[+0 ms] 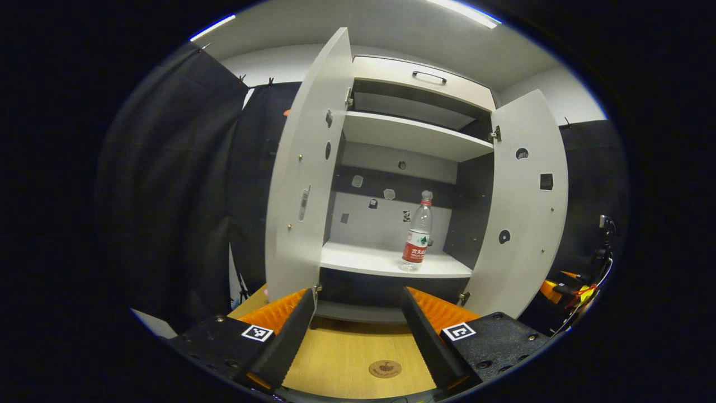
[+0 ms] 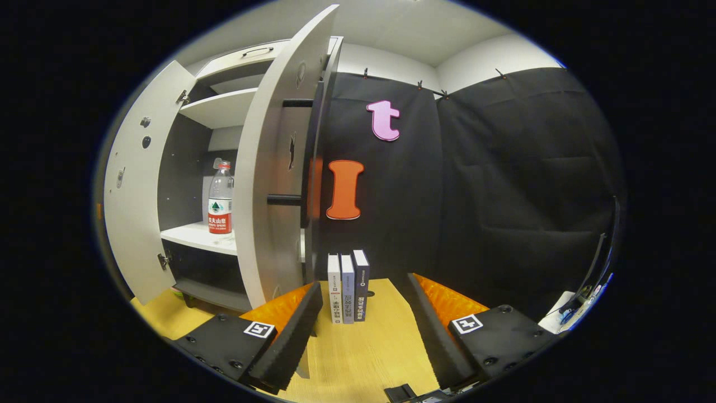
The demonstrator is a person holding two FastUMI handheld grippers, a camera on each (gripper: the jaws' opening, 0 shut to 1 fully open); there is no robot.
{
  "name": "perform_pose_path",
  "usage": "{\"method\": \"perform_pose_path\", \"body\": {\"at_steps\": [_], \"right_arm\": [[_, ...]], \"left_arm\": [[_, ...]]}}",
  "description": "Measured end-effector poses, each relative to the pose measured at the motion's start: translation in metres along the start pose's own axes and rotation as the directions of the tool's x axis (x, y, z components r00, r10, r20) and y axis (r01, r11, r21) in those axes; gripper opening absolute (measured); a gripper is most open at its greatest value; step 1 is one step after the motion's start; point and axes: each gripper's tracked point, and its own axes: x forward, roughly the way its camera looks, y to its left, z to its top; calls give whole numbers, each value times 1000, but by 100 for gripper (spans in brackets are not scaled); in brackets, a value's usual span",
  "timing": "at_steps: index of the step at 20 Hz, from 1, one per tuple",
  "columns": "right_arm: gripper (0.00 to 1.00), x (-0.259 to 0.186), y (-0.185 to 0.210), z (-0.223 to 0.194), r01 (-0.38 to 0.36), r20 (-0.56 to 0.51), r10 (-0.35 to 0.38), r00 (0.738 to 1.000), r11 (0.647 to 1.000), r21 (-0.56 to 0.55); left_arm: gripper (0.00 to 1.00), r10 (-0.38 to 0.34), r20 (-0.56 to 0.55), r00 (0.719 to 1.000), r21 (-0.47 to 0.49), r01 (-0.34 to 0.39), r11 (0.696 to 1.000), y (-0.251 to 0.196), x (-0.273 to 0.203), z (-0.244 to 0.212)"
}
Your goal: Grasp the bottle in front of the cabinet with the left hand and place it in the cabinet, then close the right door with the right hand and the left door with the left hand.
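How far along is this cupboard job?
Done: the water bottle stands upright on the cabinet's lower shelf. In hand: nothing; the left gripper and right gripper both have open, empty jaws. Left: the right door and left door both stand open.

Premises: a staged recording booth inside a plain room, not a lived-in home. Black cloth [image 2: 503, 168] is clipped up as walling on several sides, with white painted wall [image 2: 486, 56] and ceiling visible above it and strip lights [image 1: 464, 12] overhead. A single white cabinet [image 1: 414, 137] stands on a wooden table [image 1: 347, 358], both doors open, shelves almost bare apart from one bottle [image 1: 418, 232]. Three books [image 2: 348, 286] stand upright beside the cabinet. Loose cables and equipment [image 1: 582, 280] sit at the booth's edge, consistent with a test or data-collection setup.
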Motion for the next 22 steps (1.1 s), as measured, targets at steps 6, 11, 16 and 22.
{"method": "perform_pose_path", "body": {"at_steps": [6, 11, 16, 22], "right_arm": [[87, 1, 16, 2, -19, 21, 20, 1000, 1000, -17], [96, -2, 37, 2, -49, 14, 49, 999, 999, -2], [96, -2, 74, 4, -104, 14, 104, 994, 995, -11], [96, 3, 111, 7, -176, 10, 176, 984, 984, -17]], "left_arm": [[95, 56, 19, 998, -11, -56, 998, 31, -17, 6], [95, 78, 28, 997, -39, -77, 996, 46, -23, 8], [95, 95, 39, 995, -23, -95, 995, 63, -30, 11], [95, 119, 34, 992, -56, -117, 991, 77, -32, 7]]}}
